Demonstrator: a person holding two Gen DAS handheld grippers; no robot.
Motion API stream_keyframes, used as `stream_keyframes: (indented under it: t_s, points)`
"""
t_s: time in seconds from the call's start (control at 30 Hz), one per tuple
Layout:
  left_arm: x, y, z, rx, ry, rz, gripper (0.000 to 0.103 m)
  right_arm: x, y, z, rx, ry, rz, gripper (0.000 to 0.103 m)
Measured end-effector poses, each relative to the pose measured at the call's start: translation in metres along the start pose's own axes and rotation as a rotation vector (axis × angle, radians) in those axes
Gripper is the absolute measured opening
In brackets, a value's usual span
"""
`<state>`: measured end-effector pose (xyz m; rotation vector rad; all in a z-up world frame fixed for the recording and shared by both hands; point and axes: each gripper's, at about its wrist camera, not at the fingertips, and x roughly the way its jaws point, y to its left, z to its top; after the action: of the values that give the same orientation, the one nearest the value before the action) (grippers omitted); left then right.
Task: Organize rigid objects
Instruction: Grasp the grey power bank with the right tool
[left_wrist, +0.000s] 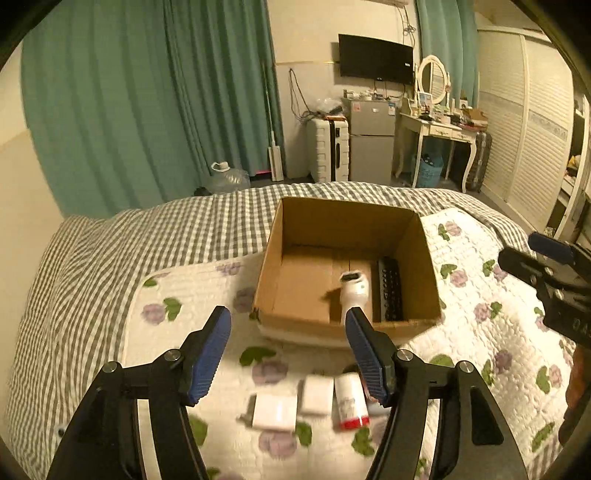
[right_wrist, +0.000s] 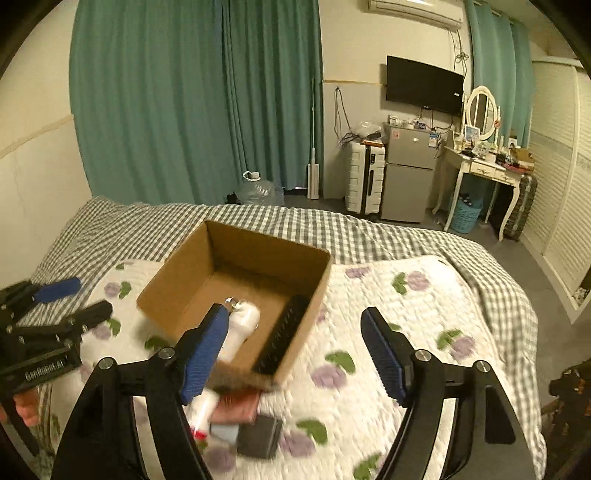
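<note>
We are between placements: both grippers hang above the bed, short of the cardboard box (left_wrist: 347, 258), and neither carries anything. The left gripper (left_wrist: 288, 354) has its jaws spread wide with only the quilt showing between them, and the right gripper (right_wrist: 295, 354) stands just as released; no pad presses on anything. The box, our landmark, sits on the flowered quilt (left_wrist: 480, 332) and already holds two things: a white handheld device (left_wrist: 352, 291) and a black remote control (left_wrist: 389, 293). The remote lies flat along the box's right wall, its long axis running from the near wall toward the far one. The device lies beside it toward the box's middle, its long axis roughly parallel and its windowed head toward the far wall. Just in front of the box's near wall wait two white boxes (left_wrist: 295, 404), a white tube with a red cap (left_wrist: 351, 406) whose capped end points away from the box, and, in the right wrist view, a reddish pack (right_wrist: 238, 406) and a dark block (right_wrist: 258, 435). We judge the next move calls for lowering one gripper onto one of these, closing across its narrow side, and lifting it over the near wall.
</note>
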<state>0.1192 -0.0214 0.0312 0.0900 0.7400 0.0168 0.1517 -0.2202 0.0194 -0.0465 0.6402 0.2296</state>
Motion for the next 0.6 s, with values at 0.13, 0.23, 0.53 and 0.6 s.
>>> stream_keyframes:
  t_s: [0.13, 0.23, 0.53, 0.6]
  points:
    - [-0.009, 0.000, -0.026, -0.039, 0.021, 0.001, 0.068, -0.016, 0.005, -0.028, -0.030, 0.028, 0.003, 0.078]
    - [-0.009, -0.005, -0.045, -0.053, 0.035, 0.018, 0.068, -0.011, 0.008, -0.053, -0.029, 0.077, 0.013, 0.078]
    - [0.040, -0.018, -0.114, -0.121, 0.135, 0.019, 0.068, 0.049, 0.023, -0.123, -0.047, 0.235, 0.028, 0.078]
    - [0.049, -0.019, -0.122, -0.124, 0.155, 0.021, 0.068, 0.064, 0.028, -0.135, -0.075, 0.276, 0.016, 0.078]
